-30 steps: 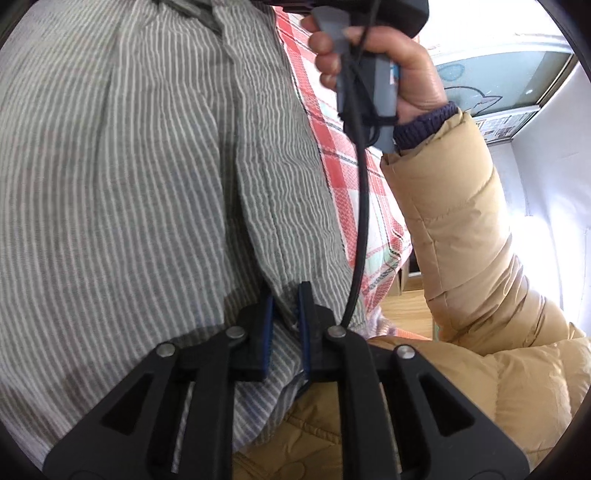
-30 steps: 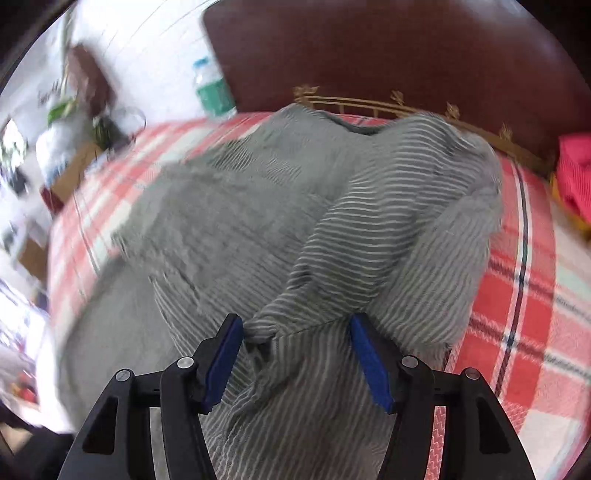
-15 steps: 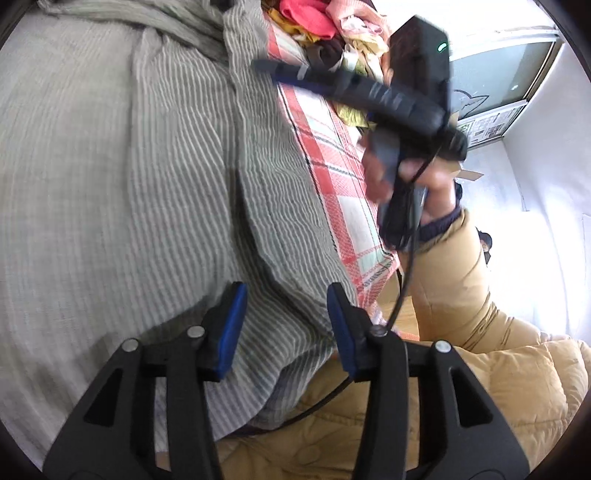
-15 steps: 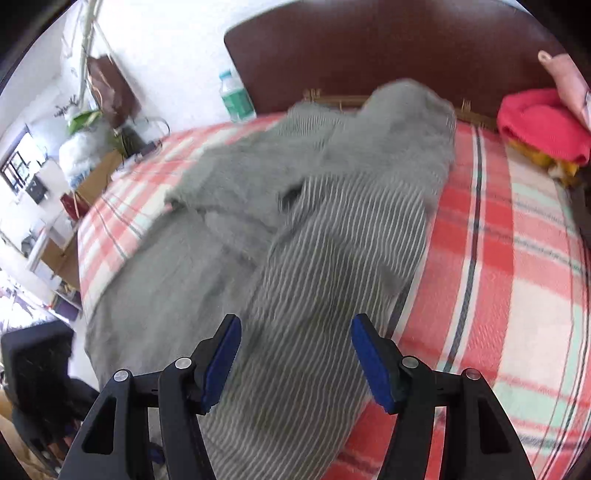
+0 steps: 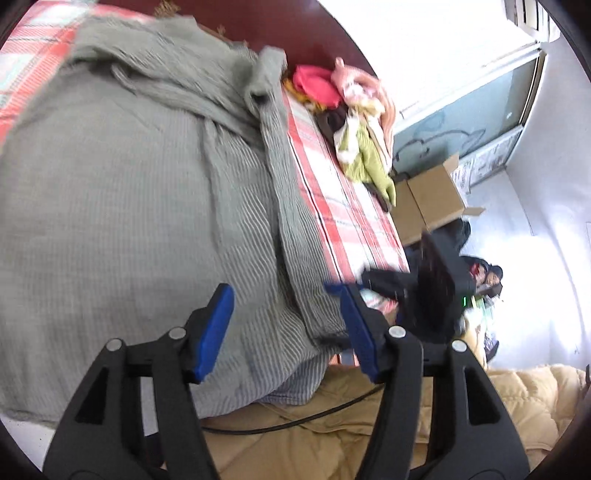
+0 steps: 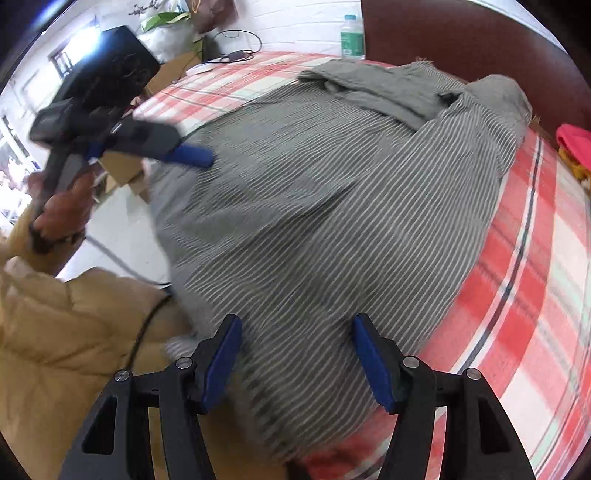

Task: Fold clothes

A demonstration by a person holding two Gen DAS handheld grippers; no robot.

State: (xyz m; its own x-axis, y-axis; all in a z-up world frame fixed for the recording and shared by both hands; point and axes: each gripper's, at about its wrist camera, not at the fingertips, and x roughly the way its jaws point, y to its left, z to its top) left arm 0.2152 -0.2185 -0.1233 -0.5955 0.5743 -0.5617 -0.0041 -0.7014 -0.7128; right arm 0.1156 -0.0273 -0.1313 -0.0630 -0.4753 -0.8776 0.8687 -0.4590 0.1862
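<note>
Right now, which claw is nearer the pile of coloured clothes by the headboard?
Right. The right claw is on the pile's side of the grey striped garment; the left claw is at the garment's far edge.

A bed under a red, white and pale green plaid cover fills most of the room, with a dark reddish-brown padded headboard at its far end. The wall beside the headboard is white. A clear plastic bottle with a green label stands against it, near a black cable. Open cardboard boxes sit beside the bed. A large window lets in strong daylight, and the pale floor glares.
</note>
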